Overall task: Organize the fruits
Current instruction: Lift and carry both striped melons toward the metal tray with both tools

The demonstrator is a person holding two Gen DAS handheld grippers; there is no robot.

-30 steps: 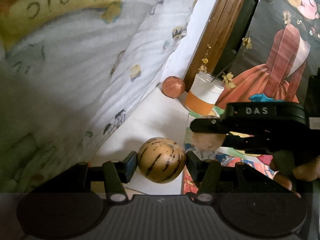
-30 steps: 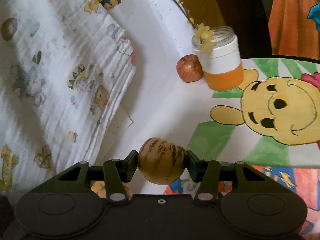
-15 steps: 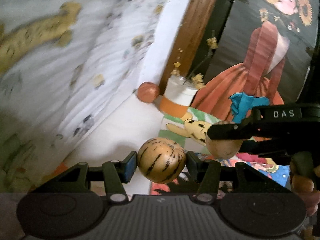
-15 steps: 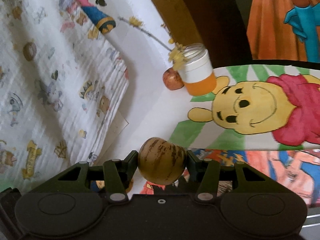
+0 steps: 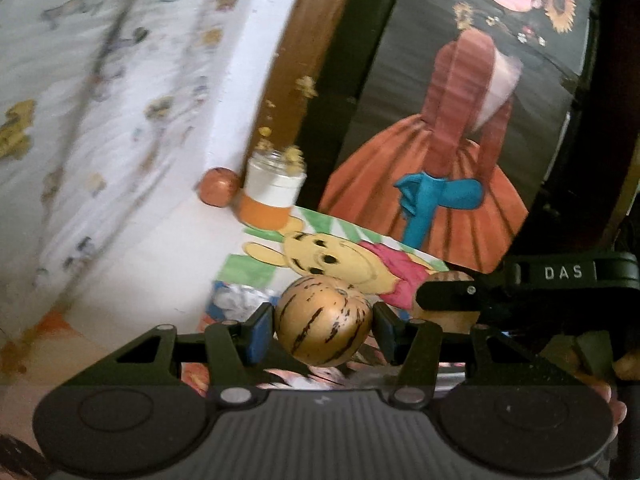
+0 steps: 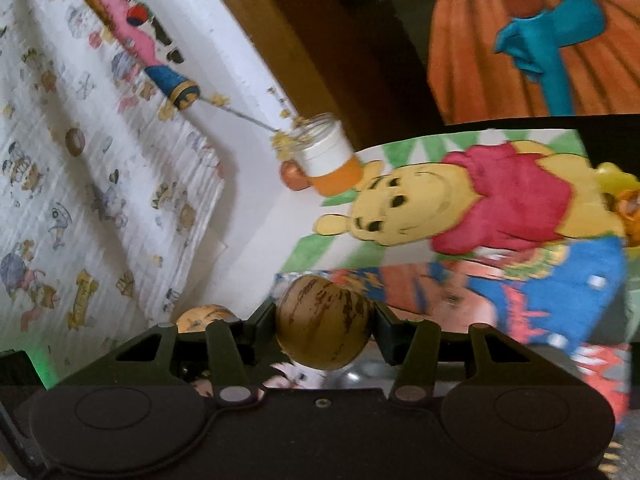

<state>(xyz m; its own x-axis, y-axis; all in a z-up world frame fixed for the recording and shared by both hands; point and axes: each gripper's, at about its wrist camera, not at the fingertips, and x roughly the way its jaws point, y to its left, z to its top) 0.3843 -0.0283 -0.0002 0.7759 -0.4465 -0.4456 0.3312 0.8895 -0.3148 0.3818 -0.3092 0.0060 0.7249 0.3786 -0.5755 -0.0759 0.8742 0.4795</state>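
Observation:
My left gripper (image 5: 323,322) is shut on a round yellow fruit with dark stripes (image 5: 323,320), held above the table. My right gripper (image 6: 324,322) is shut on a second striped fruit (image 6: 323,322), browner in this light. In the left wrist view the right gripper's dark body (image 5: 520,292) shows at the right, with its fruit (image 5: 448,308) partly hidden behind it. The left gripper's fruit (image 6: 208,317) peeks out low at the left of the right wrist view. A red apple (image 5: 219,188) (image 6: 294,174) rests on the white table beside a jar.
A white-and-orange jar (image 5: 274,196) (image 6: 328,160) with yellow flower sprigs stands by the apple. A cartoon bear picture (image 6: 460,200) and other colourful prints lie flat on the table. A patterned cloth (image 6: 80,180) hangs at the left. A painting of an orange dress (image 5: 440,168) stands behind.
Both grippers have pulled back and up from the apple and jar, which now look smaller and farther. More of the bear picture shows. Both fruits stay gripped.

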